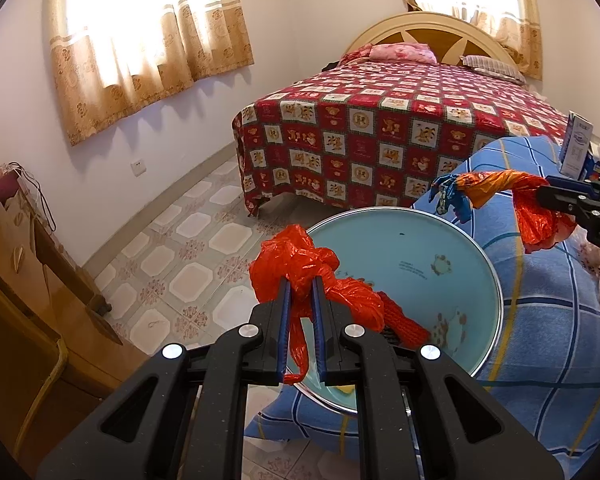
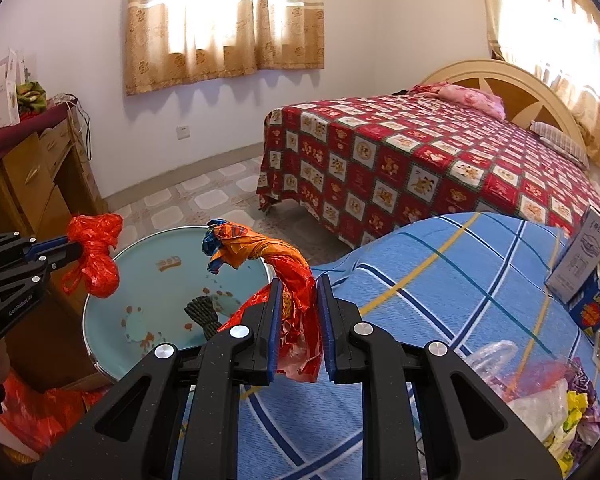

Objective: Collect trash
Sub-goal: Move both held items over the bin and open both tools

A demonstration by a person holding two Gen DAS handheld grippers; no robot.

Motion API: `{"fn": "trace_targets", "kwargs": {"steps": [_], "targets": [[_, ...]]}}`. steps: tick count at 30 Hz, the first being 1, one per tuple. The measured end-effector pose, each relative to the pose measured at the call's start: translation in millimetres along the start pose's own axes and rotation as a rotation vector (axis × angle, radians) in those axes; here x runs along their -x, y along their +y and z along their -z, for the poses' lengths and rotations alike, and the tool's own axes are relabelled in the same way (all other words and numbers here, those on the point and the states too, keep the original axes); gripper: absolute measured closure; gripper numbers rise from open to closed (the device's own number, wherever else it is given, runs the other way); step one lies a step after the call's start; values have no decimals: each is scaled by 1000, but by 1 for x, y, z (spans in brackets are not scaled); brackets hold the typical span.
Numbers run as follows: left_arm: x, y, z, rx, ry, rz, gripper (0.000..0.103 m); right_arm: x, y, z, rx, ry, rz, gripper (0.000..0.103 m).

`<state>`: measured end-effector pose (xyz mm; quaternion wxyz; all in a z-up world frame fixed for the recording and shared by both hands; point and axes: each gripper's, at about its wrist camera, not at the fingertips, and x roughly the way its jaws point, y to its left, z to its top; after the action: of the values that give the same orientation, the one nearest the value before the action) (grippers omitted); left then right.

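Note:
My left gripper (image 1: pixel 301 286) is shut on a crumpled red plastic bag (image 1: pixel 296 264) and holds it over the near rim of a light blue round basin (image 1: pixel 420 248). It also shows in the right wrist view (image 2: pixel 74 250) with the red bag (image 2: pixel 96 252). My right gripper (image 2: pixel 299 286) is shut on a twisted orange, red and blue wrapper (image 2: pixel 256 250) that reaches over the basin (image 2: pixel 160 280). In the left wrist view the right gripper (image 1: pixel 544 196) holds that wrapper (image 1: pixel 496 186) above the basin's far side. A dark knitted piece (image 2: pixel 204 312) lies in the basin.
A blue checked cloth (image 2: pixel 440 280) covers the surface beside the basin. On it at right are cartons (image 2: pixel 584 272) and a heap of plastic and paper trash (image 2: pixel 548 396). A bed with a red patterned cover (image 1: pixel 380 136) stands behind. A wooden dresser (image 1: pixel 28 280) is at left.

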<state>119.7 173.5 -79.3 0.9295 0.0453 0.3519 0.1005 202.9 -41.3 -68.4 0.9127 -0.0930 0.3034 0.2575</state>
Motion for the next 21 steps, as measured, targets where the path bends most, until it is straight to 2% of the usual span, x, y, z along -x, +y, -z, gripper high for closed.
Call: {"fn": "trace_targets", "kwargs": {"steps": [21], "targets": [[-2, 2, 0, 2, 1, 4, 93, -5, 9, -1, 16, 7, -12, 85]]}}
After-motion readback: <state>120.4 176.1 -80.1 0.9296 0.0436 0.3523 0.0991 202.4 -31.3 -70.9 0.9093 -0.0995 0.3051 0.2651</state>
